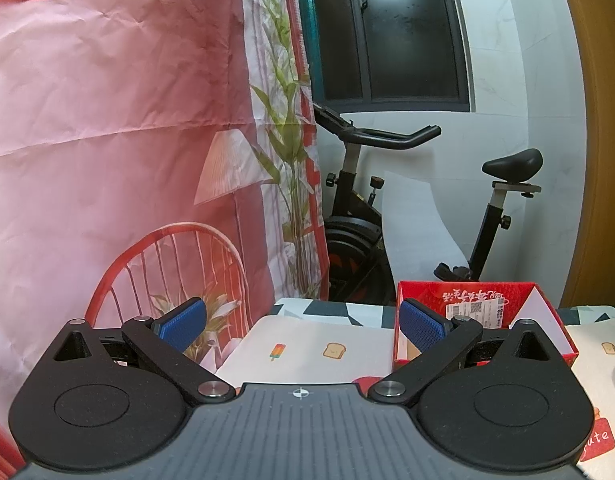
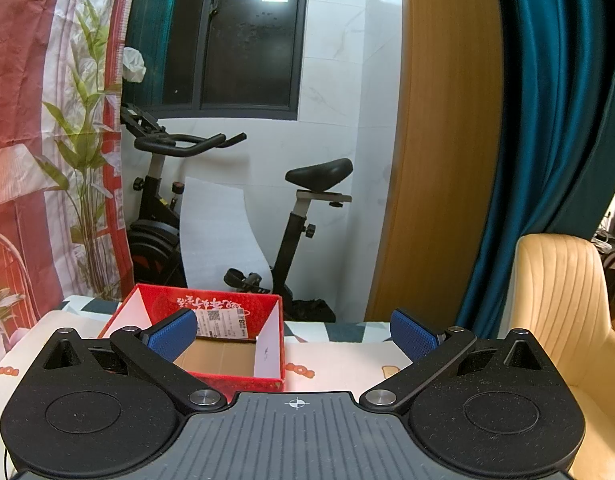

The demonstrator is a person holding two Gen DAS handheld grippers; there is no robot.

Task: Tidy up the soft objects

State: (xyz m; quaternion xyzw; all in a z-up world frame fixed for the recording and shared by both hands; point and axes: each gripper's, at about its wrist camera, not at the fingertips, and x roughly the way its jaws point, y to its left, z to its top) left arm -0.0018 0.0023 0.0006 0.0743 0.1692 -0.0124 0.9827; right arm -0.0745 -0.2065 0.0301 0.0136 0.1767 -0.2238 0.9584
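Both hand-held grippers hover above the table [image 1: 319, 336], blue-padded fingers spread wide with nothing between them: the left hand-held gripper [image 1: 303, 326] over the white cloth printed with toast and popsicle pictures, the right hand-held gripper [image 2: 293, 334] just in front of the open red cardboard box [image 2: 243, 380]. That box stands on the cloth, its brown floor bare where visible. Behind the table stands a black exercise bike [image 2: 307, 176].

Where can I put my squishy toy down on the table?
Bare patches: the cloth left of the red box, around the popsicle print, and the strip right of it toward the cream chair. Inside the box, only its cardboard floor shows.
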